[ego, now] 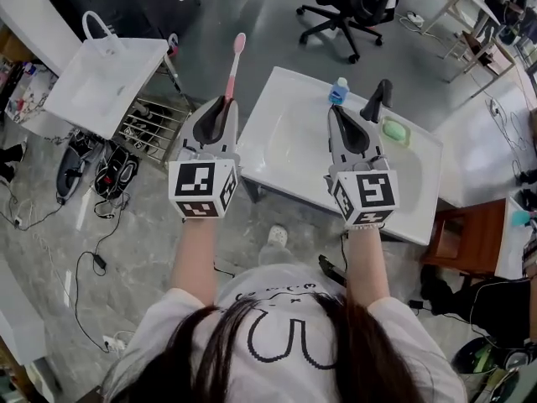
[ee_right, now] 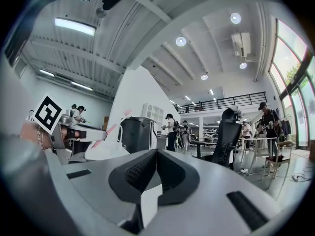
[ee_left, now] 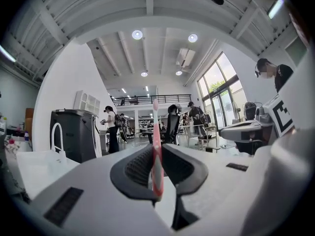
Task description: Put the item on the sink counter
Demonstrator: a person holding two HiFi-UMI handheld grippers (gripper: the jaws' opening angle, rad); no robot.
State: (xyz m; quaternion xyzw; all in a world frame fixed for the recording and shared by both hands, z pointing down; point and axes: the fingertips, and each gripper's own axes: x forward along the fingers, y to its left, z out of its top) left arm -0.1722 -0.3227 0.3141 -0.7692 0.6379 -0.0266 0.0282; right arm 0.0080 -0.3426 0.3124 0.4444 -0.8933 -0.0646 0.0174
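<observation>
A pink toothbrush [ego: 235,61] sticks forward out of my left gripper [ego: 225,101], which is shut on its handle. In the left gripper view the toothbrush [ee_left: 156,127] stands upright between the dark pads of that gripper [ee_left: 157,154]. My right gripper [ego: 337,109] is shut with nothing between its pads, as the right gripper view [ee_right: 156,154] also shows. Both grippers hover level, side by side, over the near part of the white sink counter [ego: 419,217]. On the counter stand a black faucet [ego: 377,99], a green soap [ego: 394,130] and a small blue bottle [ego: 338,92].
A second white basin [ego: 105,82] with a white handle stands to the left, above a metal rack [ego: 155,128] and shoes [ego: 101,170]. A black office chair [ego: 348,11] is beyond the counter. A wooden seat [ego: 470,242] is at the right. Cables lie on the floor.
</observation>
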